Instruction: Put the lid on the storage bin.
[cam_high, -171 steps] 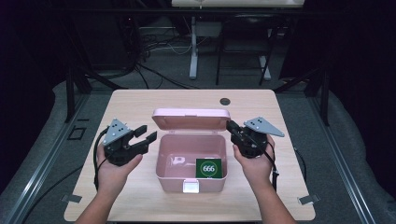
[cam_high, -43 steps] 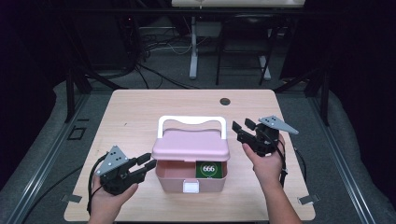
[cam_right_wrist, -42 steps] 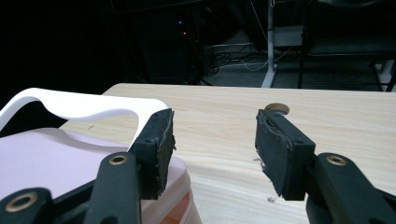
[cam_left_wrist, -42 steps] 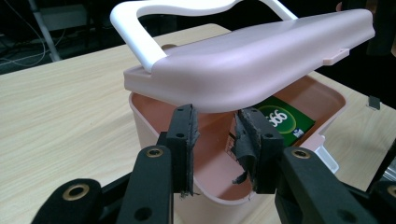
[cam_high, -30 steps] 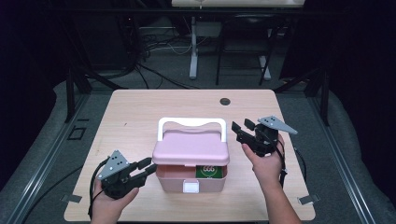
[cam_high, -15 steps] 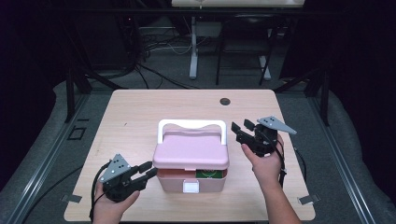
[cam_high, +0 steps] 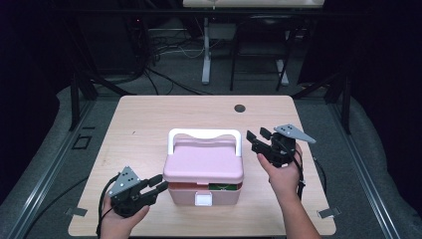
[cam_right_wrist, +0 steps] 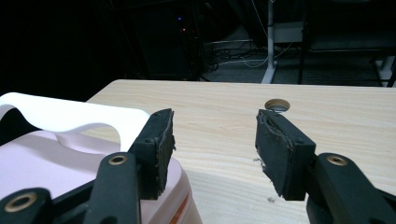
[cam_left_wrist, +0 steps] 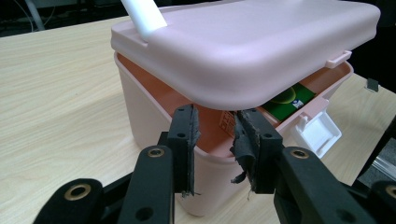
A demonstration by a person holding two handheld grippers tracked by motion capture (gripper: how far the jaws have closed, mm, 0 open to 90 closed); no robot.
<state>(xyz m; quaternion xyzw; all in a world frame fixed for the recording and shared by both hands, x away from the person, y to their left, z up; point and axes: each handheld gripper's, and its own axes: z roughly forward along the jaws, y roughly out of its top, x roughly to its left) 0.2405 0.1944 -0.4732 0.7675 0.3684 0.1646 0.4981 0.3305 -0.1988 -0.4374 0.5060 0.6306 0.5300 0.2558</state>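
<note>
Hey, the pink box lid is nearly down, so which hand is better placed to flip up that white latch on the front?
Probably the left. The left gripper sits at the box front corner, close to the latch. The right gripper is back by the handle, jaws open.

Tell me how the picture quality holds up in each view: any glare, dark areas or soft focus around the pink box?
High view: the table is evenly lit with no glare, the room behind nearly black; the pink box reads clearly. Left gripper view: the lid is bright but not blown out, its underside shadowed; the green card inside is slightly soft. Right gripper view: the white handle is the brightest patch, and the background is dark.
</note>
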